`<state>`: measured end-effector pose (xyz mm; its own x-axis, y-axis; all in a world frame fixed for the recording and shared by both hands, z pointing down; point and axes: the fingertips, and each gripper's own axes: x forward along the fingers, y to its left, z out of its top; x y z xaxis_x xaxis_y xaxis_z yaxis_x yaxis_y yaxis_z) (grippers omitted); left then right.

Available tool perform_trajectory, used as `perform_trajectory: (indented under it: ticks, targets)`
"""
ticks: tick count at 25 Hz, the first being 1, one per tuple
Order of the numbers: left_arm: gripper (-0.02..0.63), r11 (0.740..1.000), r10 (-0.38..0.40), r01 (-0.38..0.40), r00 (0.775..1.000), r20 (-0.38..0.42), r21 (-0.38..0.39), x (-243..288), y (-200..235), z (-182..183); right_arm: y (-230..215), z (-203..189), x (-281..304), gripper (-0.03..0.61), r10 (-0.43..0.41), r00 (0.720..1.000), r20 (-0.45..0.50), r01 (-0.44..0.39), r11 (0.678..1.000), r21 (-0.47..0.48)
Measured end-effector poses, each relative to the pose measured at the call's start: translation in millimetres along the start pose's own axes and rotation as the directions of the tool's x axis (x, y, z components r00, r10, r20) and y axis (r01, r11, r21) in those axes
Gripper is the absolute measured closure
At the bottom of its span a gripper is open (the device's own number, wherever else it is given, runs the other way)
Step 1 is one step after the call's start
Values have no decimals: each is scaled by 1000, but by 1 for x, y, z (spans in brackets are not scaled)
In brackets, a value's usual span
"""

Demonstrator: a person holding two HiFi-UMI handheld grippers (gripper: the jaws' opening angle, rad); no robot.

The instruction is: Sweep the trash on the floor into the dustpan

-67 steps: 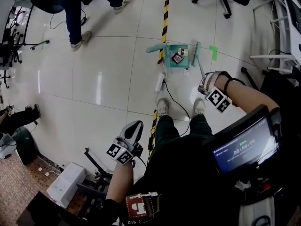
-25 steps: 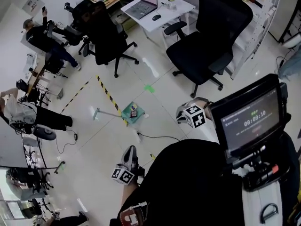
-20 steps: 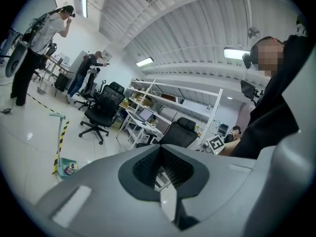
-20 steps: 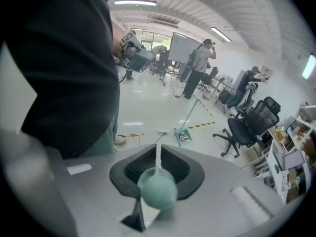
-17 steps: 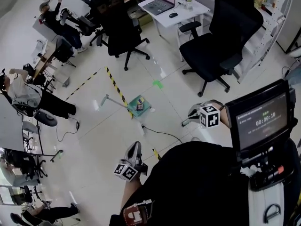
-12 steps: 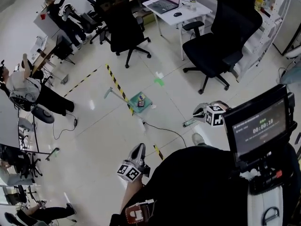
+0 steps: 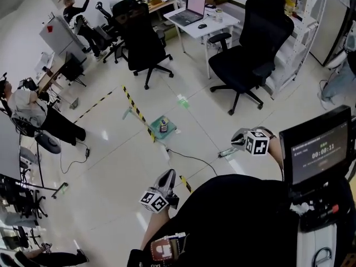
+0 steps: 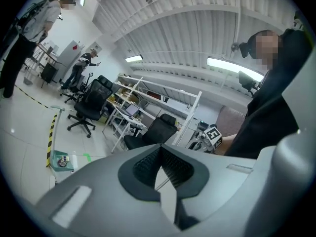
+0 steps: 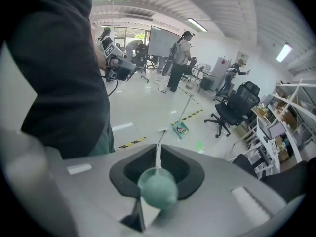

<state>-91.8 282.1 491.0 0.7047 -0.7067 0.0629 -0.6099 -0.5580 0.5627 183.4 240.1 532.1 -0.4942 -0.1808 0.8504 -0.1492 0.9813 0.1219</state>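
Note:
A teal dustpan (image 7: 164, 127) lies on the white floor beside the yellow-black tape, with small trash pieces in it and its long handle (image 7: 131, 113) pointing left. It also shows in the right gripper view, dustpan (image 9: 181, 128), and in the left gripper view, dustpan (image 8: 61, 160). My right gripper (image 7: 240, 139) is held high and is shut on the teal end of the broom handle (image 9: 157, 189). A short stretch of that broom handle (image 7: 225, 152) shows below it. My left gripper (image 7: 168, 178) hangs near my body, its pads (image 8: 148, 164) closed together with nothing between them.
A white power strip (image 7: 168, 153) with a black cable lies just near of the dustpan. Black office chairs (image 7: 245, 65) and a desk with a laptop (image 7: 192, 10) stand beyond. Several people sit or stand at the left wall.
The view has pulled up and away from the floor, so the dustpan now looks small and distant. My right gripper keeps its hold on the broom handle. The left gripper stays near my body.

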Motion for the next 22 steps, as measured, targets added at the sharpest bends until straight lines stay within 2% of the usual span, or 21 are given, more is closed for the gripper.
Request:
perform_trajectory:
  ticks: [3, 5, 8, 10, 13, 16, 22]
  targets:
    - [615, 999, -8, 9, 1000, -12, 37, 28, -33, -8, -2, -27, -25, 552, -10, 999, 40, 10, 1000, 9]
    - [615, 998, 22, -21, 1000, -13, 55, 45, -56, -12, -5, -47, -41, 552, -7, 997, 77, 7, 1000, 5]
    - [615, 997, 64, -64, 998, 11, 35, 65, -98, -28, 7, -77, -64, 552, 19, 994, 112, -18, 1000, -15]
    - [615, 998, 63, -63, 997, 34, 14, 83, -120, -43, 10, -99, -75, 552, 31, 993, 116, -26, 999, -44]
    - [615, 998, 64, -64, 998, 21, 8, 103, -147, -63, 12, -132, -76, 552, 42, 994, 100, -35, 997, -68]
    - [615, 997, 65, -65, 998, 12, 32, 99, -160, -67, 21, -150, -72, 552, 55, 996, 73, -50, 996, -75]
    - [615, 992, 103, -104, 994, 20, 70, 85, -156, -56, 33, -167, -70, 552, 49, 998, 33, -46, 995, -90]
